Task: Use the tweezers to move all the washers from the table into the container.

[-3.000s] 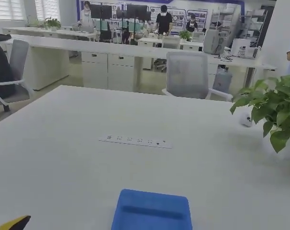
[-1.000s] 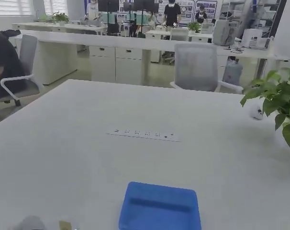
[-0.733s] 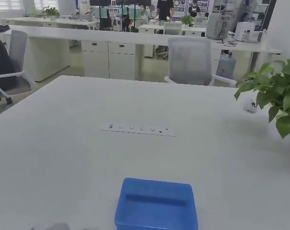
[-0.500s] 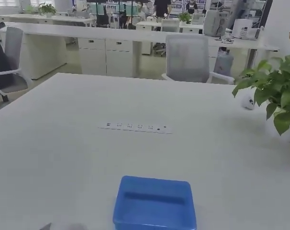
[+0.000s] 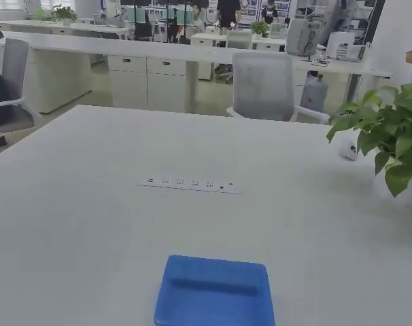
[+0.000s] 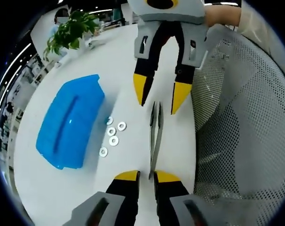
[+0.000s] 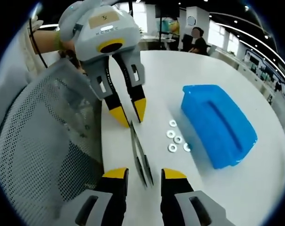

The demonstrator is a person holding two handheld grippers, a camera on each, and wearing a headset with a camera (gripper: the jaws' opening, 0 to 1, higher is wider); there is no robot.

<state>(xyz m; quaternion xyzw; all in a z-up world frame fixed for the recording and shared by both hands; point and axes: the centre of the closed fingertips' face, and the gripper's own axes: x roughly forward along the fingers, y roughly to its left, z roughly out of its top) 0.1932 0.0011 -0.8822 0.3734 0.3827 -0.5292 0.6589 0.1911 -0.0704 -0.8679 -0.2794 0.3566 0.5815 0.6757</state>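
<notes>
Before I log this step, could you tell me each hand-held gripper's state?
Left hand-held gripper: open, tweezers between its jaws.
Right hand-held gripper: open, holding nothing.

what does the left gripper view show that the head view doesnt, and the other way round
Left gripper view: the tweezers lying on the white table between the open left gripper and open right gripper, five washers beside the blue container, and a mesh chair. Head view: a power strip set in the table and a grey office chair beyond it. Both: the table, the container, the potted plant.
</notes>
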